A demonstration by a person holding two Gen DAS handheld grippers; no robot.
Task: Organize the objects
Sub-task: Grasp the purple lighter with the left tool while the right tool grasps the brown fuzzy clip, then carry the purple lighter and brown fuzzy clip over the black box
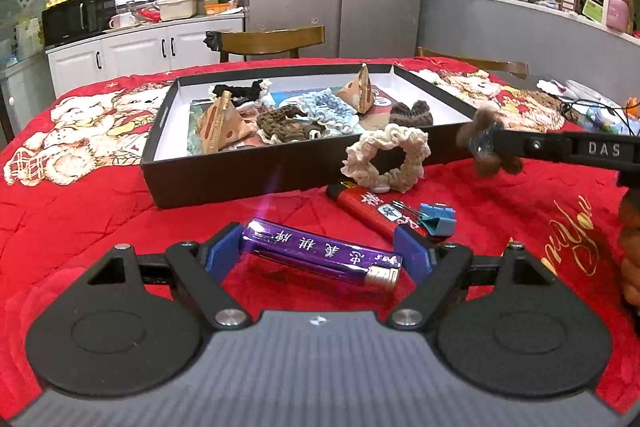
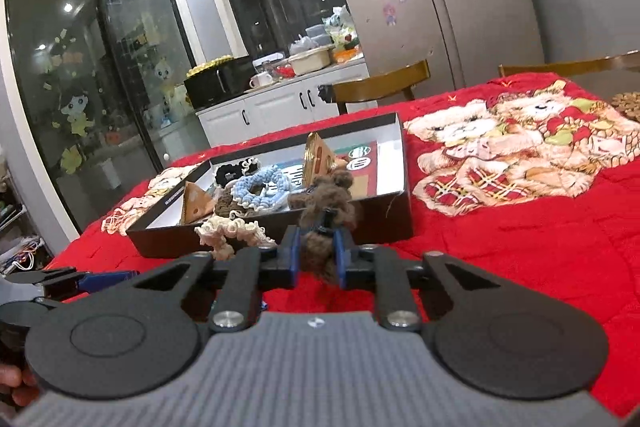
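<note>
Purple lighter (image 1: 320, 259) sat nearest the left camera, lengthwise between the left gripper (image 1: 320, 253) pads, which were set wide and looked closed on its two ends; contact at the cap end was hard to confirm. An end-to-end hold on a smooth hard body is weak, so any tilt could let it pivot out and drop on the red cloth (image 1: 100, 227). Right gripper (image 2: 319, 259) jaws were shut tight on a brown fuzzy scrunchie (image 2: 324, 223), held clear of the cloth, with loose loops hanging below the pads. In the left view it hung at 3 o'clock, just outside the box (image 1: 224, 175) near corner. The box sat at 12 o'clock, already holding scrunchies and two triangular packs. Risks, as I judged them: the pinch caught only part of the fuzzy scrunchie, so soft yarn could creep out on the way over; hanging loops could snag the box wall and drag or tip it. A cream scrunchie (image 1: 386, 159) leaned on the box front at 1 o'clock, and a low pass could knock it. A red lighter (image 1: 370, 209) and a blue binder clip (image 1: 438, 219) lay just past the left pads, close enough that a forward push would shove them. Both grippers were working near the same box corner, so a collision was possible if they moved in together.
</note>
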